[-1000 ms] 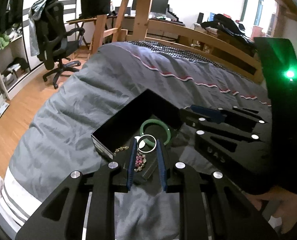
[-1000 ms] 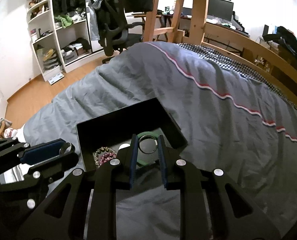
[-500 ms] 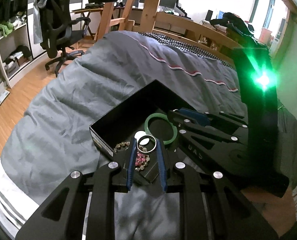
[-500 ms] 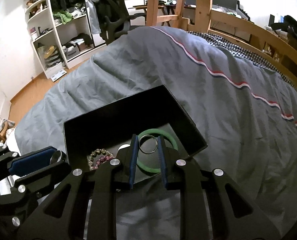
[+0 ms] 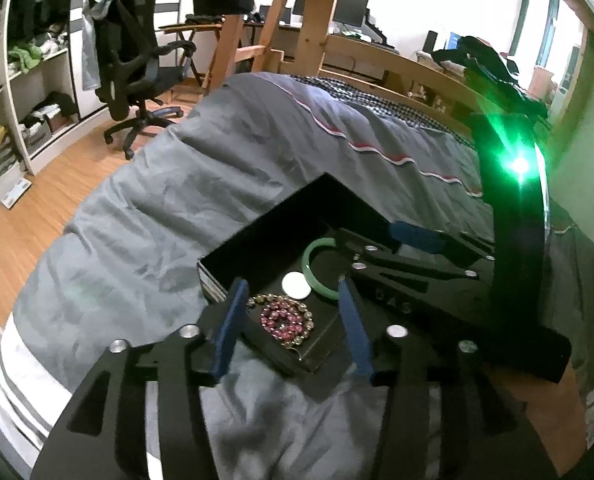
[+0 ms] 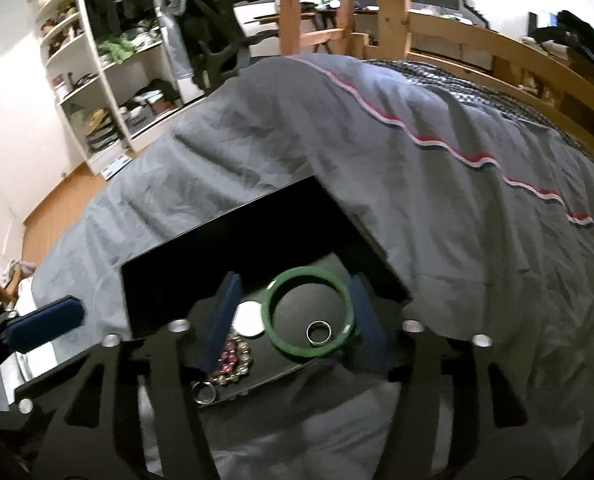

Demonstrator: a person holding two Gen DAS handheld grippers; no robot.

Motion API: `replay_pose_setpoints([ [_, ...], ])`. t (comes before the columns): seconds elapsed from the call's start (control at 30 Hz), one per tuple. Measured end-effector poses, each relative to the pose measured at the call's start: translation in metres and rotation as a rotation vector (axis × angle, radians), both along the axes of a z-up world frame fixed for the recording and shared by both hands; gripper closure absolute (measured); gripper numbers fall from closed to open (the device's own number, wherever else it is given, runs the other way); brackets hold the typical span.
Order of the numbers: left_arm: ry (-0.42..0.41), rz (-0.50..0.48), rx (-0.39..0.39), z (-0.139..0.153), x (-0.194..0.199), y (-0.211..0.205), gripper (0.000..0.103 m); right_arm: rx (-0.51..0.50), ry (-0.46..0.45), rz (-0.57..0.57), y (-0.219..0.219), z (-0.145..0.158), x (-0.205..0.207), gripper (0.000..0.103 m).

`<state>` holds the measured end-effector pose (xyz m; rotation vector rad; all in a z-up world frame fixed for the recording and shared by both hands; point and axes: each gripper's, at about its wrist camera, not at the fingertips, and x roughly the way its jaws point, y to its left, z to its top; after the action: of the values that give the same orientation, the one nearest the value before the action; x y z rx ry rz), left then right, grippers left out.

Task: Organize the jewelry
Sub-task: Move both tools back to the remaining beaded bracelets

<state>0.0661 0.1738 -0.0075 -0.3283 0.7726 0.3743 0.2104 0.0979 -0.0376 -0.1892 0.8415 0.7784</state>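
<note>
Box: black jewelry box (image 6: 233,240) open on the grey duvet (image 6: 437,200), holding all the pieces.
Left gripper (image 5: 293,326): jaws opening, nothing pinched; pink bead bracelet (image 5: 285,320) lies flat between the pads.
Right gripper (image 6: 295,322): jaws opening, empty; green bangle (image 6: 308,314) lies between them, silver ring (image 6: 319,331) inside it at 5 o'clock.
Second ring (image 6: 204,393): at 7 o'clock from the bangle, likely on the box floor, though blurred.
Nearer hand: right for bangle, left for beads.

Glossy green bangle (image 6: 309,316), matt box (image 6: 217,240)
</note>
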Motion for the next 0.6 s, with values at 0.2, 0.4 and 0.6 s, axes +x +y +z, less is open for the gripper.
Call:
replay_pose_setpoints([
  [0.2, -0.043, 0.001, 0.018, 0.01, -0.005, -0.003, 0.023, 0.042, -0.012, -0.143, -0.032, 0.014, 0.014, 0.007],
  [0.4, -0.048, -0.046, 0.037, 0.017, -0.004, -0.022, 0.017, 0.043, -0.04, -0.197, -0.063, 0.037, 0.011, 0.005],
  [0.6, -0.054, -0.11, 0.055, 0.022, -0.005, -0.048, 0.014, 0.044, -0.085, -0.238, -0.102, 0.067, 0.003, 0.004],
])
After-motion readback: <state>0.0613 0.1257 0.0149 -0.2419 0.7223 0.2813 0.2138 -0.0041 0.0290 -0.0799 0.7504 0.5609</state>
